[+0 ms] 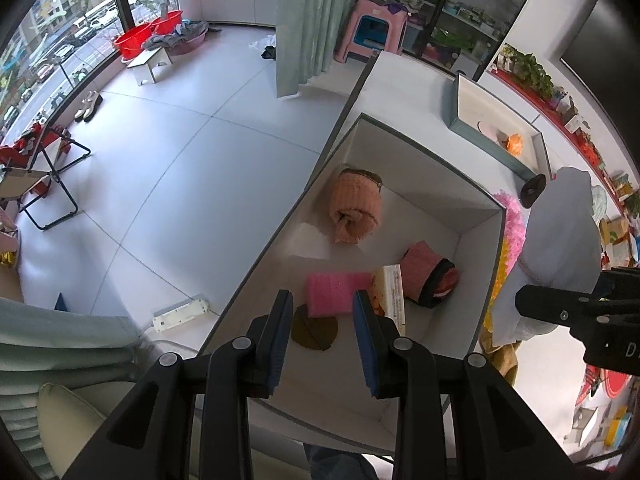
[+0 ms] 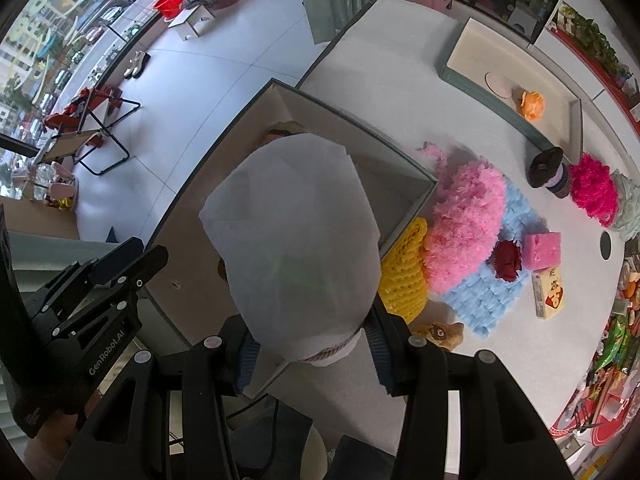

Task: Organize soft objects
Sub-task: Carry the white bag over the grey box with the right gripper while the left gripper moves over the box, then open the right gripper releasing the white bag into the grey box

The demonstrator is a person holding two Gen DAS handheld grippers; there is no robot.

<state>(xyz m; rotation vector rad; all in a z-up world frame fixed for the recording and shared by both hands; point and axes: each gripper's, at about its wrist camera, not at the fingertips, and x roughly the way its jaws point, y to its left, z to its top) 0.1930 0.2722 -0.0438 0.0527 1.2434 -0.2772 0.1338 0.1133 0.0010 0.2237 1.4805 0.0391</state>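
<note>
Left wrist view: the left gripper [image 1: 322, 330] hangs nearly closed and empty over the white cardboard box [image 1: 486, 236].

Right wrist view: "GenRobot.AI" marks that gripper; the right gripper [image 2: 312, 346] clamps the white drawstring fabric pouch [image 2: 296, 248], pointing away over the box.

Both handheld tools are matte black plastic with angular, cut-out arms and round silver pivot pins. The left gripper [image 1: 322, 336] carries flat blue pads [image 1: 280, 340] on its fingers; the right gripper [image 2: 312, 354] has ribbed blue pads [image 2: 378, 344]. White "GenRobot.AI" lettering marks the left gripper's housing in the right wrist view.
</note>
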